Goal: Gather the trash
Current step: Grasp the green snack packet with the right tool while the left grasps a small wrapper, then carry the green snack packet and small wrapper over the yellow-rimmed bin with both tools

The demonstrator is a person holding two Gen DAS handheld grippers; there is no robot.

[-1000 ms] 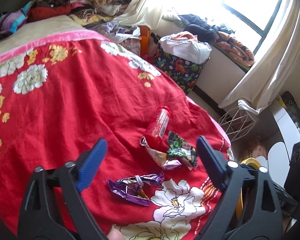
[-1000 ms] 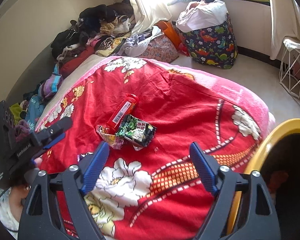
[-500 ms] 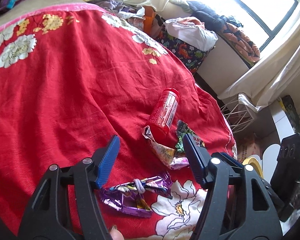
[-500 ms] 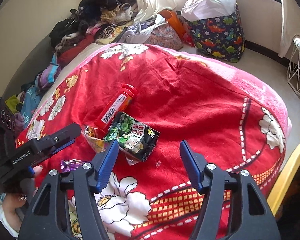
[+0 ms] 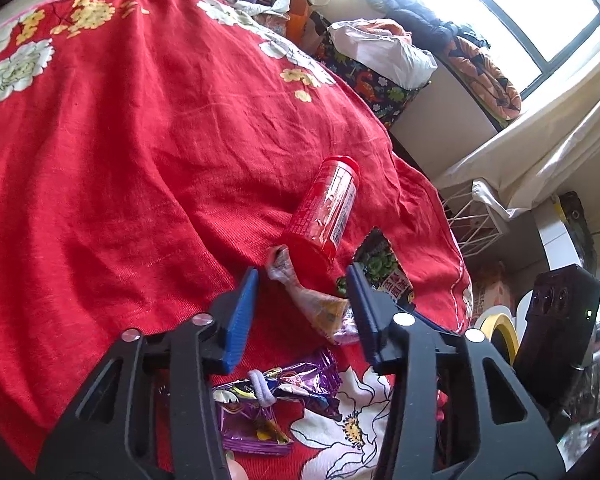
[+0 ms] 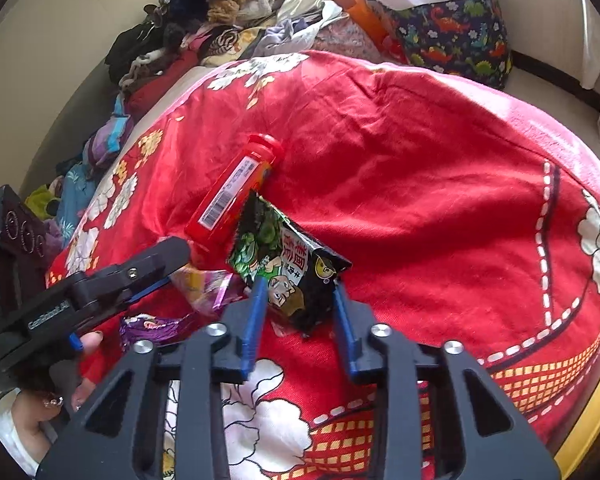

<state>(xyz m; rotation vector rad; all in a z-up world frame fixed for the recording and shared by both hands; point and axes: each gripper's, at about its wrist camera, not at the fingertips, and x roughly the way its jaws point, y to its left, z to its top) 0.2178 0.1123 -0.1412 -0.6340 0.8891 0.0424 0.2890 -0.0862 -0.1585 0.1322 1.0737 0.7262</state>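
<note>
So nothing is picked up yet: by the red bottle [image 6: 234, 190], the right hand-held gripper [image 6: 298, 316] is closing on the black bag [image 6: 288, 268], and the left hand-held gripper [image 5: 300, 304] is closing around the crumpled wrapper [image 5: 312, 300].

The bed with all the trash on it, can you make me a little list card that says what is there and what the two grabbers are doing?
surface: red flowered blanket
trash: red bottle lying on its side; black-green snack bag; crumpled yellow-pink wrapper; purple wrapper
left gripper: jaws closing, crumpled yellow-pink wrapper between them
right gripper: jaws closing on the black-green snack bag
nearby: dinosaur-print bag beside the bed
</note>
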